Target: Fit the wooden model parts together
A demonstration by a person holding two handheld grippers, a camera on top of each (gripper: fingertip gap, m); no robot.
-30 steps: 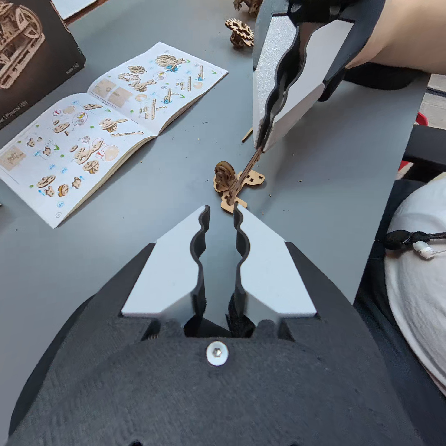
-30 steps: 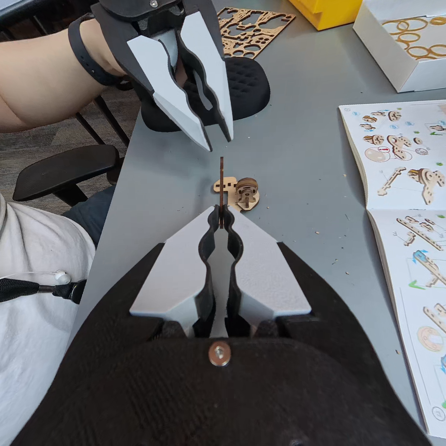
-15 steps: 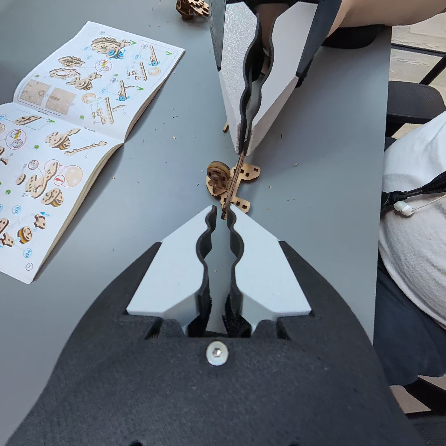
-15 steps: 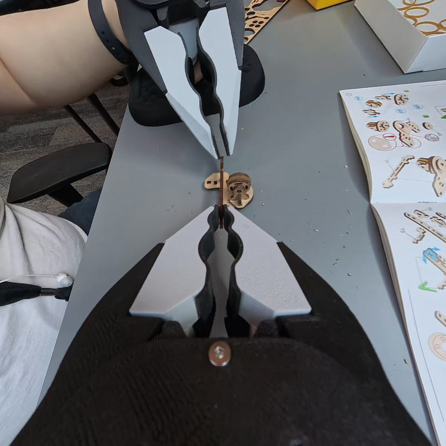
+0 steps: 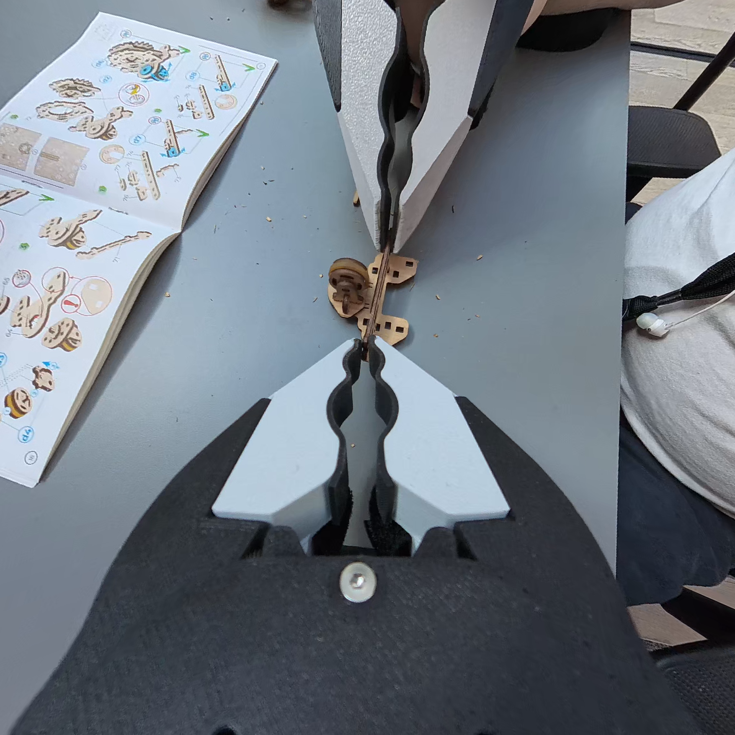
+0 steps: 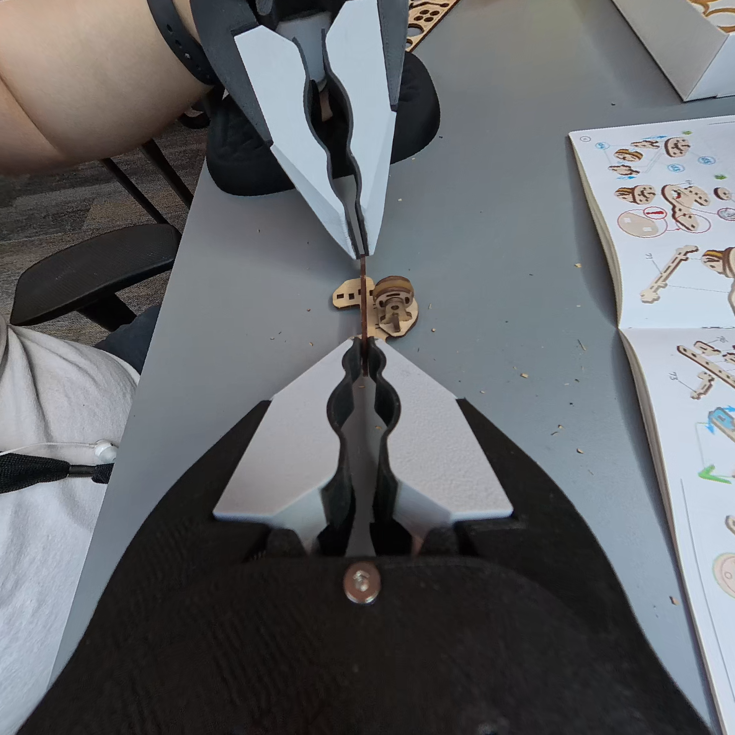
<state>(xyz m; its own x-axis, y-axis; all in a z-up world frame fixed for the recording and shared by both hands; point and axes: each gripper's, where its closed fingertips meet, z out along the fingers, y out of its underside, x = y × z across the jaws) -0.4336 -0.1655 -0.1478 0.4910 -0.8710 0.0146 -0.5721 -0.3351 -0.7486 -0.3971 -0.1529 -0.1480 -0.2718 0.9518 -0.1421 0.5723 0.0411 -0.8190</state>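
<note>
A thin wooden strip stands on edge over a flat slotted wooden plate that lies on the grey table. A small round wooden hub sits on the plate beside the strip. My left gripper is shut on the strip's near end. My right gripper comes in from the far side, shut on the other end. In the right wrist view my right gripper pinches the strip, and the left gripper pinches its far end. The plate and hub lie below. I cannot tell whether the strip sits in a slot.
An open instruction booklet lies on the table, also in the right wrist view. A black pad, a cut-out wooden sheet and a white box lie behind. A seated person is at the table's edge. Across from one pair of fingers to the other is roughly 5 centimeters.
My left gripper has moved forward to the strip and closed from open onto its near end. The right gripper has kept its hold and lined up opposite.
</note>
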